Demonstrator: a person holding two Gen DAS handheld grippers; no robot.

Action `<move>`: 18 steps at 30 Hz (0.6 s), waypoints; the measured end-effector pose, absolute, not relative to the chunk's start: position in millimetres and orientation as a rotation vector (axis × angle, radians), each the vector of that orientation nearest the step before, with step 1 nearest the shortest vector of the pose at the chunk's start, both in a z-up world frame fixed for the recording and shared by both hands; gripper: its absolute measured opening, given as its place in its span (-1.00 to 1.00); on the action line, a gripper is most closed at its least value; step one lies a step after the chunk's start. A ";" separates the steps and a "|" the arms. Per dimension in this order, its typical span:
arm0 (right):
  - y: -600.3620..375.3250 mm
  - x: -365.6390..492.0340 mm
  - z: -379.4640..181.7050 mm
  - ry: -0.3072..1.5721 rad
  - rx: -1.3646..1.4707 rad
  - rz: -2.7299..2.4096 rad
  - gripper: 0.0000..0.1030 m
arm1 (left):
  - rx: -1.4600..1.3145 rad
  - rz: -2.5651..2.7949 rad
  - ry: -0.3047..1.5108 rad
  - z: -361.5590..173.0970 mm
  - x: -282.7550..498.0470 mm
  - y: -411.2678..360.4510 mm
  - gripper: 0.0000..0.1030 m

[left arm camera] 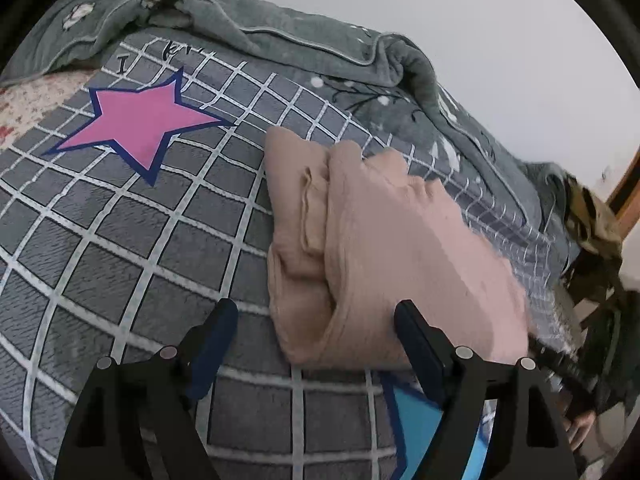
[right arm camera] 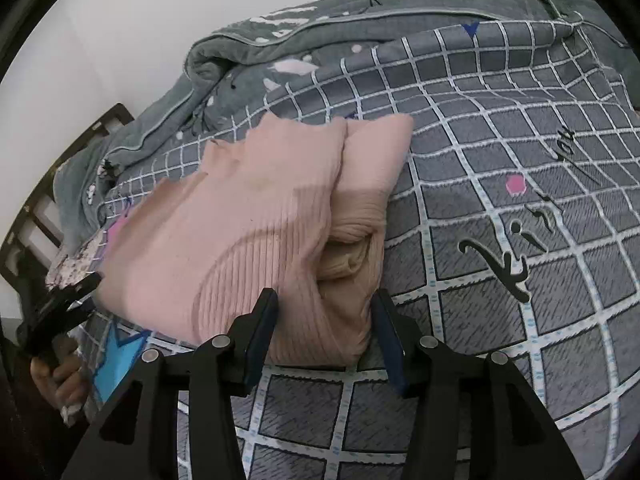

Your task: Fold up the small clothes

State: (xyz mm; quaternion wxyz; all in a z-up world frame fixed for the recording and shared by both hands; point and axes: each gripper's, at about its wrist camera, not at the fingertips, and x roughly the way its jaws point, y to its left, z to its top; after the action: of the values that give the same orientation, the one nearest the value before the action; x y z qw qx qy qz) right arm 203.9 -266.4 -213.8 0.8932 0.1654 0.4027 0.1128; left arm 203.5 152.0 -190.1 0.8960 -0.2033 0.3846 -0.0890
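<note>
A pink ribbed knit garment (left arm camera: 384, 248) lies folded in a thick bundle on the grey checked blanket (left arm camera: 120, 240). My left gripper (left arm camera: 316, 320) is open, its jaws spread wide at the near edge of the bundle, holding nothing. In the right wrist view the same garment (right arm camera: 248, 232) lies just ahead of my right gripper (right arm camera: 326, 312). The right jaws are open and straddle the near folded corner without closing on it. The left gripper (right arm camera: 60, 312) also shows at the far left of the right wrist view.
A grey-green quilt (left arm camera: 304, 44) is bunched along the back of the bed against a white wall (left arm camera: 480, 32). A pink star (left arm camera: 144, 120) is printed on the blanket. A dark bed frame (right arm camera: 36, 216) stands at the left. A camouflage cloth (left arm camera: 592, 224) lies at the right.
</note>
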 end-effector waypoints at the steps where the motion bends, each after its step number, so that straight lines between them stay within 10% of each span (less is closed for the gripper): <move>1: -265.3 204.7 -213.6 0.841 0.341 0.228 -0.06 | -0.411 -0.177 0.800 -190.6 204.0 150.1 0.54; 6: -258.1 215.9 -218.3 0.854 0.306 0.239 -0.05 | -0.422 -0.167 0.813 -195.0 218.4 144.5 0.46; 10: -262.7 223.3 -221.1 0.853 0.352 0.264 -0.14 | -0.436 -0.197 0.836 -199.6 229.1 137.4 -0.50; 11: -263.4 224.4 -221.7 0.858 0.365 0.277 -0.52 | -0.468 -0.206 0.834 -200.0 230.2 139.3 -0.62; 18: -283.0 209.1 -206.7 0.859 0.530 0.374 -0.74 | -0.478 -0.216 0.803 -177.7 205.8 139.4 -0.69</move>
State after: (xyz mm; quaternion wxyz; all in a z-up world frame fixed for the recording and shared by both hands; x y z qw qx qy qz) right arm 209.1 -283.0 -206.7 0.8586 0.2524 0.4091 0.1782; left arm 205.8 139.4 -177.7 0.8872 -0.2297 0.3864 -0.1037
